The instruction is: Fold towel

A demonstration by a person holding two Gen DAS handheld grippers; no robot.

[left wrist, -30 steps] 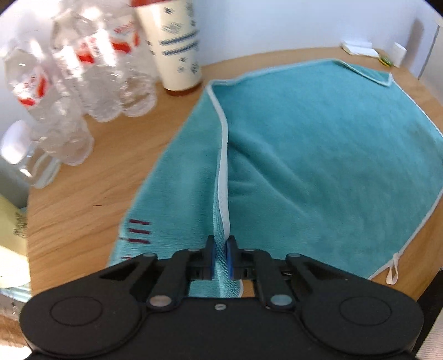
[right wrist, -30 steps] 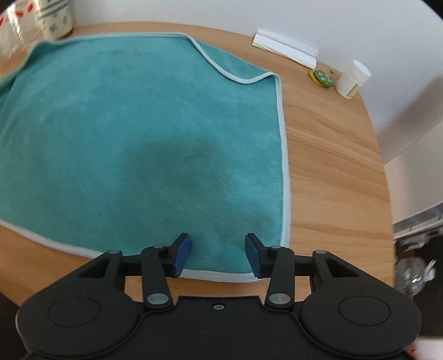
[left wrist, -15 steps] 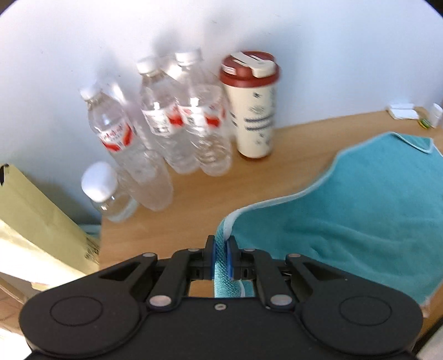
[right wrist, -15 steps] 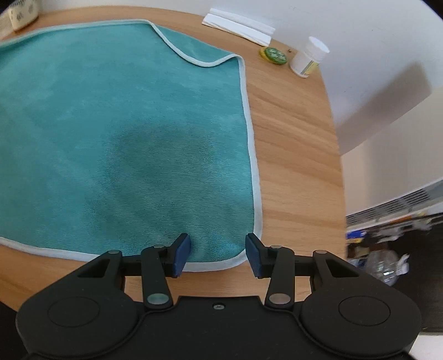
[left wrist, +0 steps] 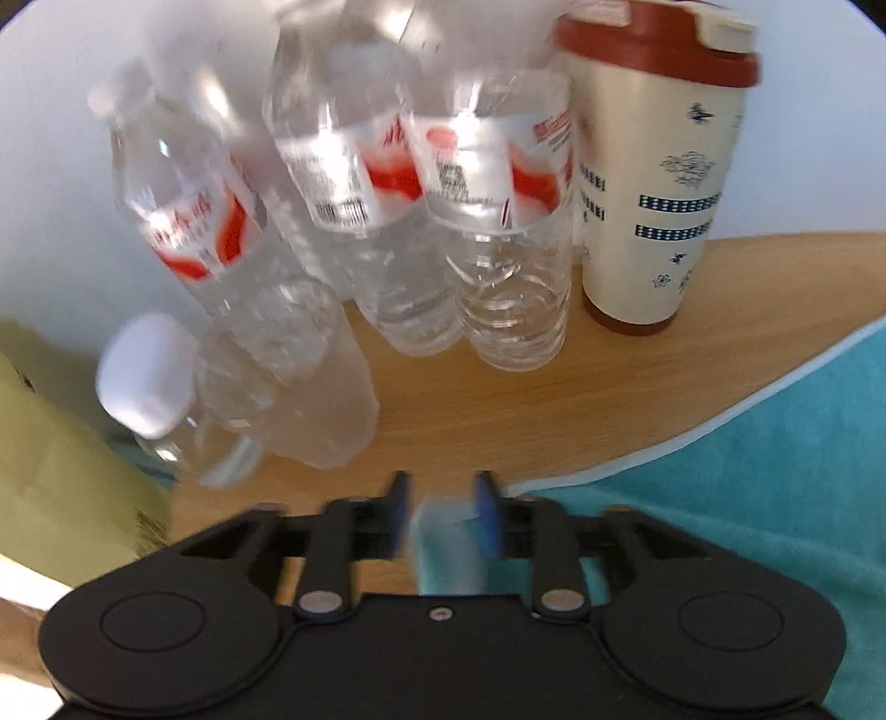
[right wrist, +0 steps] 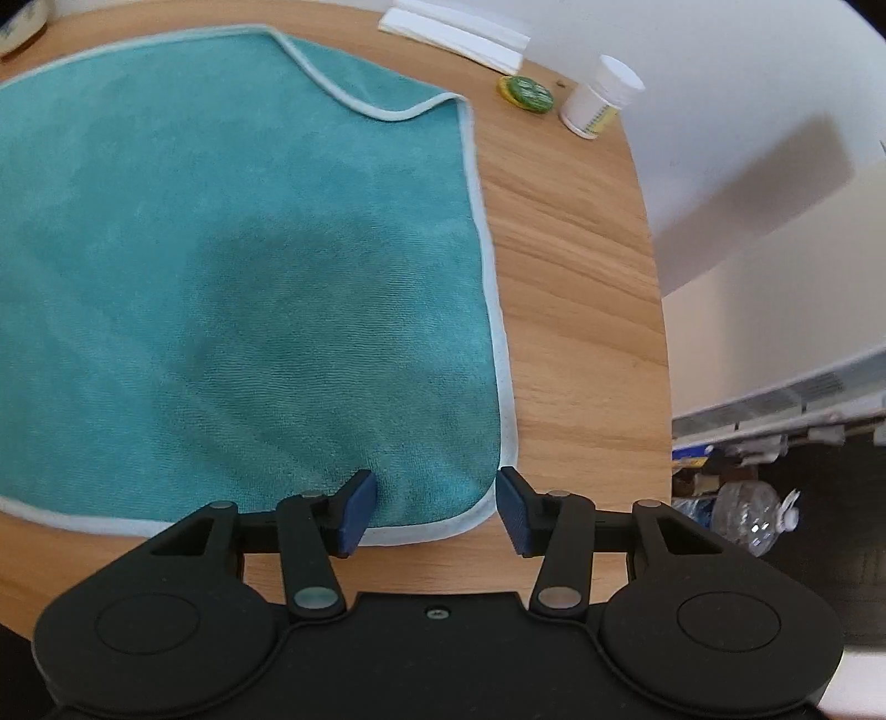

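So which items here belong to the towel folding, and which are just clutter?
Job:
teal towel
left claw, open over a towel corner
right claw, open at the near corner

Clutter:
water bottles
lidded cup
small white jar
green lid
folded paper

Bottles (left wrist: 387, 232) left of cup (left wrist: 653, 183) — behind towel (left wrist: 775, 471)

My left gripper (left wrist: 440, 520) and right gripper (right wrist: 437, 509) look alike — matte black bodies with two round embossed discs, silver pivot screws on the black linkage arms, one small centre screw, and blue pads (right wrist: 357, 512) on the fingertips.
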